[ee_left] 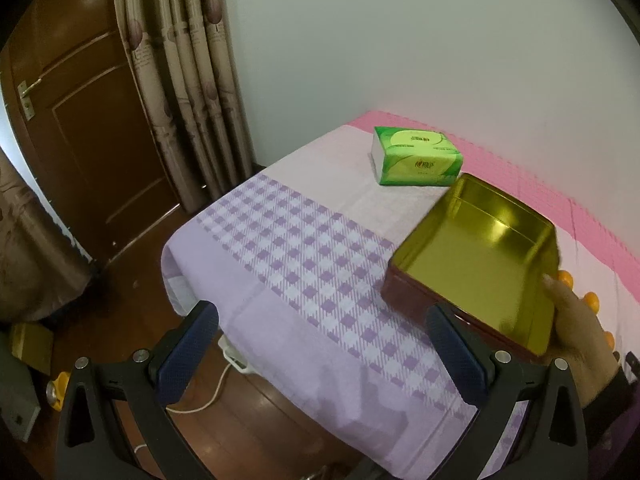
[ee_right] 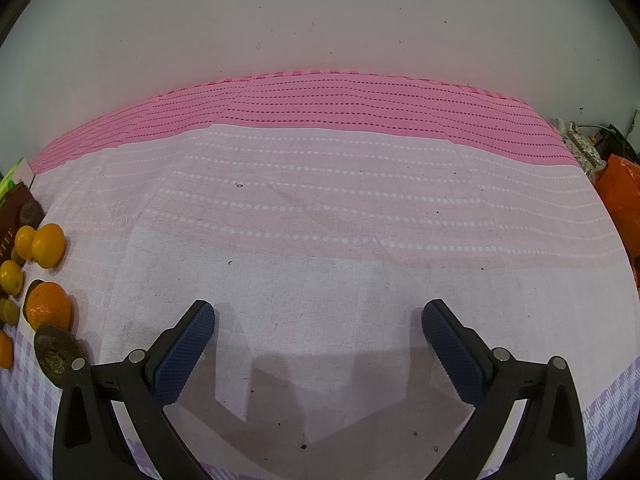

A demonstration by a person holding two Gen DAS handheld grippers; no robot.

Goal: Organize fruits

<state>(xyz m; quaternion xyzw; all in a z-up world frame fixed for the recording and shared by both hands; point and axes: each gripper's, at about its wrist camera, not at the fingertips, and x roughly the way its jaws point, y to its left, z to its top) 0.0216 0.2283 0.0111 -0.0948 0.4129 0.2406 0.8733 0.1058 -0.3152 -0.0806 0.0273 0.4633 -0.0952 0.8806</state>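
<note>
An empty tin box (ee_left: 480, 264), gold inside and dark red outside, rests on the checked tablecloth (ee_left: 304, 264). A person's hand (ee_left: 580, 332) touches its right rim. My left gripper (ee_left: 320, 332) is open, hovering over the cloth's near left corner, its right finger next to the box's front wall. Small orange fruits (ee_left: 566, 278) peek out behind the box. In the right wrist view, several oranges (ee_right: 48, 245), one larger orange (ee_right: 49, 305) and a dark avocado-like fruit (ee_right: 56, 354) lie at the far left. My right gripper (ee_right: 318, 334) is open above bare cloth.
A green tissue pack (ee_left: 416, 156) lies behind the box near the pink cloth strip (ee_left: 520, 168). The wall backs the table. A wooden door (ee_left: 88, 140) and curtains (ee_left: 180, 80) stand left; a white cable (ee_left: 212, 392) runs on the floor. Orange bags (ee_right: 620, 204) sit at right.
</note>
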